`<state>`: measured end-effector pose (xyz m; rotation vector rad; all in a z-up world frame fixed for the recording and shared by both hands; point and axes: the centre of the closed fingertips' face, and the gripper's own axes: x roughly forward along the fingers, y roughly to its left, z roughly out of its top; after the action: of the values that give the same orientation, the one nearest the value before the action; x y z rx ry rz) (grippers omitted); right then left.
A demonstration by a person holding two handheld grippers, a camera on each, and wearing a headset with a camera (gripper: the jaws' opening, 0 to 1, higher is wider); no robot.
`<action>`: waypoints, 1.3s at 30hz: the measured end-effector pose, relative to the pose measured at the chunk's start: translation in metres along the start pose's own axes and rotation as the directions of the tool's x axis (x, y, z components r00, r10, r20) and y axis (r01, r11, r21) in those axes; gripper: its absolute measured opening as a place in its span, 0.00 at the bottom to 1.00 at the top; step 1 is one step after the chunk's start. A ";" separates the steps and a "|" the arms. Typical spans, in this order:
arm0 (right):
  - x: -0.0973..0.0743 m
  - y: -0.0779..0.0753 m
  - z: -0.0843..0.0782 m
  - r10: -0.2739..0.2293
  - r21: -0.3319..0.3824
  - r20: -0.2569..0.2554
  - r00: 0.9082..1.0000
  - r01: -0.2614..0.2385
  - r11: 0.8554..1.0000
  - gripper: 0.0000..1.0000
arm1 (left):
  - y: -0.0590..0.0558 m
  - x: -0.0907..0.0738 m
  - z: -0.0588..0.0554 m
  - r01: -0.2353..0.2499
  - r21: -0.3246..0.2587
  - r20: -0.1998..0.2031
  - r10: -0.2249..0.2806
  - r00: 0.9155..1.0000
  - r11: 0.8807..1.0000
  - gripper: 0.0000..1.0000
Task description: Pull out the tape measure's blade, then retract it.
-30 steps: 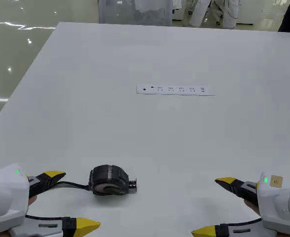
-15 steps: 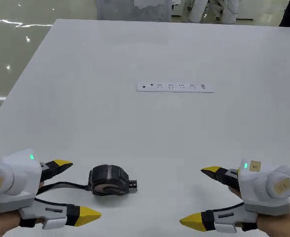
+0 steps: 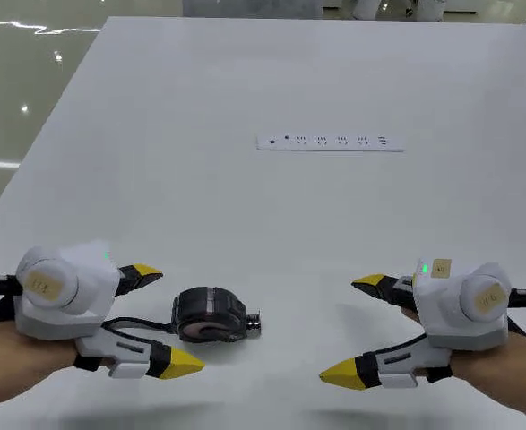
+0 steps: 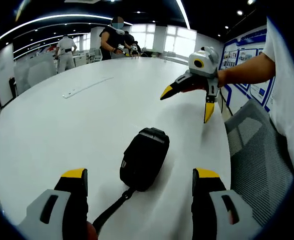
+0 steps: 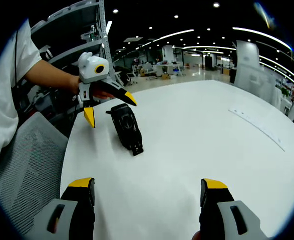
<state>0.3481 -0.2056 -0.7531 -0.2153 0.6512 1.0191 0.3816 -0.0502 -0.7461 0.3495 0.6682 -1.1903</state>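
1. Progress is basically zero. The tape measure lies on the worktop around 7 o'clock in the head view, with its blade fully wound in and only the hook poking out toward 3 o'clock.
2. The left gripper has its jaws spread wide either side of the case's strap end, apparently not touching it. The right gripper, at 5 o'clock, is also spread, holds nothing, and sits well apart from the tape measure.
3. Still to do: grab the case, pinch the hook, pull the blade out, retract it.
4. Compared with a second ago, both grippers have moved in closer. The tape measure hasn't budged.
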 end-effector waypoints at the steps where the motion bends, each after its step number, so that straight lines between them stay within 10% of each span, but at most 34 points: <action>1: 0.002 0.000 0.001 0.003 -0.001 0.001 1.000 -0.003 1.000 0.87 | 0.000 0.002 0.000 0.007 -0.001 -0.002 -0.007 1.000 1.000 0.83; 39: 0.046 0.008 0.013 0.107 -0.059 -0.021 0.994 -0.108 0.992 0.77 | -0.002 0.025 -0.008 0.106 0.129 -0.064 -0.098 0.993 0.986 0.31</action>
<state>0.3630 -0.1626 -0.7691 -0.2445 0.6540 1.1422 0.3825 -0.0643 -0.7682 0.4668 0.6653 -1.3301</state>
